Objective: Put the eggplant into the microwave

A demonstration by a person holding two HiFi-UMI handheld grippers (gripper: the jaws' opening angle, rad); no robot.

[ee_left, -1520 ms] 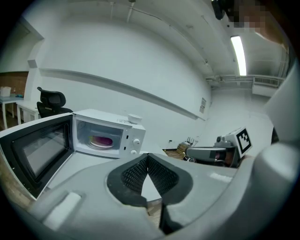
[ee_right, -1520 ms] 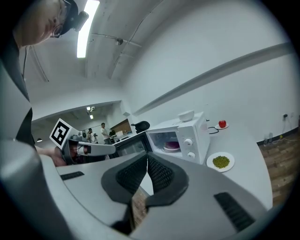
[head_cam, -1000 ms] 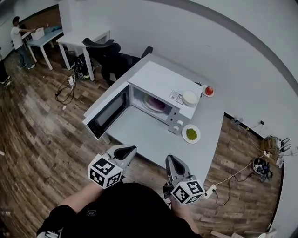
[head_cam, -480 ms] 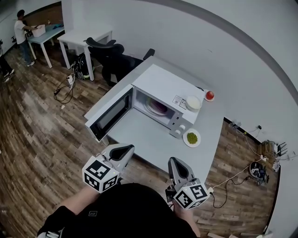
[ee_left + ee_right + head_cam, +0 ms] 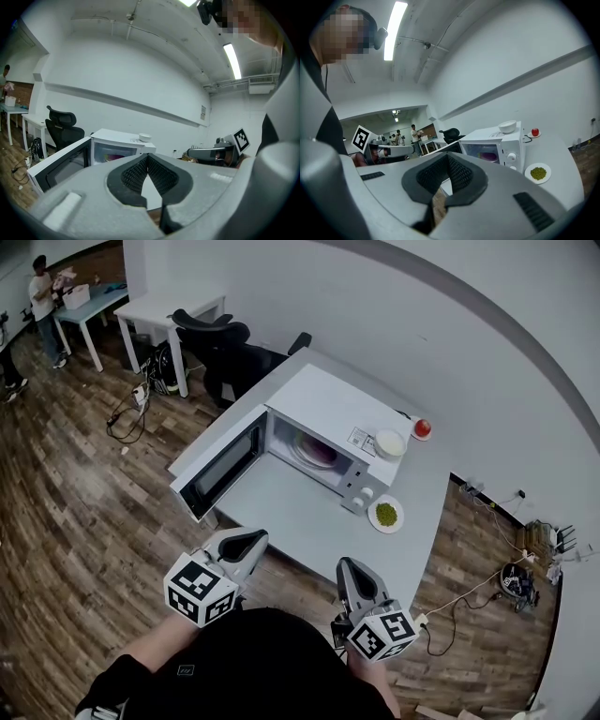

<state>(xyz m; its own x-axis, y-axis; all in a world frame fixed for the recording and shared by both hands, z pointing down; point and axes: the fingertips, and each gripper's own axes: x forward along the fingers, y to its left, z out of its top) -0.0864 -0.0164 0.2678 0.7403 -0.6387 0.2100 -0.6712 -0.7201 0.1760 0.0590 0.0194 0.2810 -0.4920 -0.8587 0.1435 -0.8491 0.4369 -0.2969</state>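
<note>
The white microwave (image 5: 328,413) stands on the grey table (image 5: 281,517) with its door (image 5: 220,465) swung wide open to the left. Inside, a purple thing that looks like the eggplant (image 5: 314,452) lies on the turntable plate; it also shows in the right gripper view as the purple thing (image 5: 490,155). Both grippers hover near the table's front edge, apart from the microwave. My left gripper (image 5: 251,539) is shut and empty, its pads meeting at the tip (image 5: 147,157). My right gripper (image 5: 347,566) is likewise shut with nothing held (image 5: 448,157).
A white bowl (image 5: 390,442) sits on the microwave's top. A red fruit on a saucer (image 5: 422,428) and a plate of green beans (image 5: 385,515) stand to its right. A black office chair (image 5: 220,343), a white desk (image 5: 169,310) and floor cables (image 5: 127,423) lie beyond.
My left gripper has drawn back a little toward the lower left. The right gripper has kept its place, and both have stayed shut.
</note>
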